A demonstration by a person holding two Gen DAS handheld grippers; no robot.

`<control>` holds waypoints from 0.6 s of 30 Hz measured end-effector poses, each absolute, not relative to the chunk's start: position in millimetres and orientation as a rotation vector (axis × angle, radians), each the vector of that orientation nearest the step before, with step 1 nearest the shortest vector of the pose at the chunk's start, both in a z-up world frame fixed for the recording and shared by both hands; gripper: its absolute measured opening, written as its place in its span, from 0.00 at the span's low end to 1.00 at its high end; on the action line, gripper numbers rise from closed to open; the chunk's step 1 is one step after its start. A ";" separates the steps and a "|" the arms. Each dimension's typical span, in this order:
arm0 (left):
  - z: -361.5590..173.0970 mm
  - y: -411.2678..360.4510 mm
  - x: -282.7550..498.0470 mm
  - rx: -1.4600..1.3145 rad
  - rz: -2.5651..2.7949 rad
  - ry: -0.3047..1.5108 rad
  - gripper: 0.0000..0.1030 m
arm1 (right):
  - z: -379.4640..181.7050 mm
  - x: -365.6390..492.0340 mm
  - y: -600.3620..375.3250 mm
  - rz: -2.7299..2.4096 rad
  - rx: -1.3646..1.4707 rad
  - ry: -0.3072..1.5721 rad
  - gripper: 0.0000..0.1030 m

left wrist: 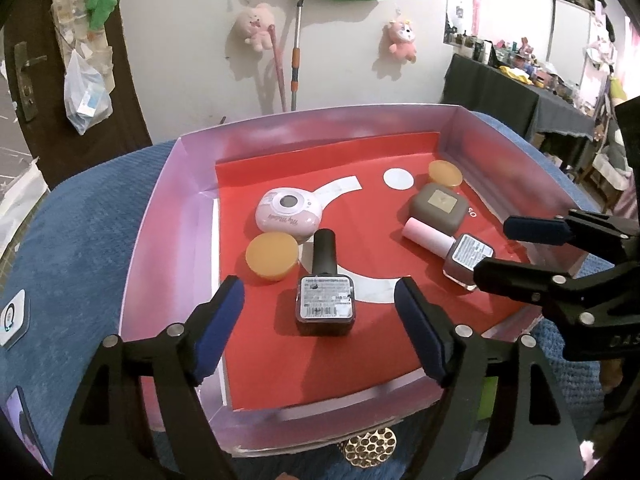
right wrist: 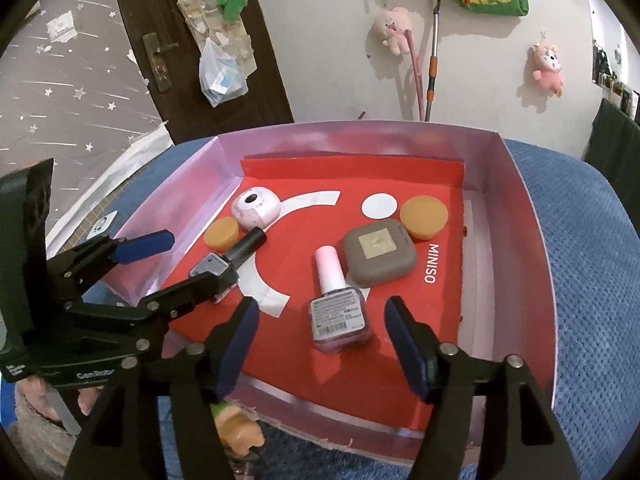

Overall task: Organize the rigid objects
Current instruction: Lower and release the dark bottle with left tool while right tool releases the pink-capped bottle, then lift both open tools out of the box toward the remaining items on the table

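An open box (left wrist: pixel 160 216) with a red lining sits on a blue cloth (left wrist: pixel 80 240). In it lie a black-capped polish bottle (left wrist: pixel 325 300), a pink-capped polish bottle (right wrist: pixel 338 316), a grey square compact (right wrist: pixel 378 256), a pink round device (left wrist: pixel 288 218) and two orange lids (left wrist: pixel 272 256) (left wrist: pixel 445 173). My left gripper (left wrist: pixel 319 285) is open, its pads either side of the black-capped bottle without touching it. My right gripper (right wrist: pixel 322 305) is open around the pink-capped bottle's base, also clear of it. Each gripper shows in the other's view: right gripper (left wrist: pixel 500 250), left gripper (right wrist: pixel 192 258).
A gold perforated disc (left wrist: pixel 370 448) and a small figure (right wrist: pixel 238 428) lie on the cloth by the box's near wall. A white tag (left wrist: pixel 14 316) lies at the left. A dark door (right wrist: pixel 180 40) and a wall with plush toys stand behind; a cluttered table (left wrist: pixel 520 80) is at the right.
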State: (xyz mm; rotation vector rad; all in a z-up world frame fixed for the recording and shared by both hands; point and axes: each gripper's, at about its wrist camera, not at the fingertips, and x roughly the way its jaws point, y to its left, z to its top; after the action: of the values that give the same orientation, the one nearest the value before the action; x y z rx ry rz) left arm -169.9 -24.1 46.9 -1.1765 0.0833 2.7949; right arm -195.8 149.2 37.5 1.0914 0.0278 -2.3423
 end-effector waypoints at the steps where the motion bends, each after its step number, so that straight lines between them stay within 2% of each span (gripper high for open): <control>1: 47.1 -23.9 -169.4 -1.176 2.794 0.084 0.76 | 38.3 -194.8 149.5 -2.343 1.089 0.028 0.70; 4: 47.8 -21.9 -167.6 -1.169 2.798 0.101 0.80 | 40.8 -191.1 150.0 -2.342 1.081 0.025 0.73; 6: 49.3 -20.9 -165.7 -1.160 2.813 0.118 0.90 | 42.8 -188.3 150.7 -2.342 1.072 0.022 0.77; 7: 50.6 -20.8 -164.2 -1.149 2.821 0.120 0.91 | 43.6 -187.4 150.8 -2.342 1.070 0.021 0.78; 18: 59.1 -24.5 -155.8 -1.105 2.836 0.088 0.92 | 53.0 -173.2 154.2 -2.324 1.030 0.007 0.90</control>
State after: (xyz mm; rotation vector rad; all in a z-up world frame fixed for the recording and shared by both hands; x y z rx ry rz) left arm -155.8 -24.5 59.1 -1.1047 0.0880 2.8361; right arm -173.2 154.2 53.0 1.0302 0.0066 -2.3238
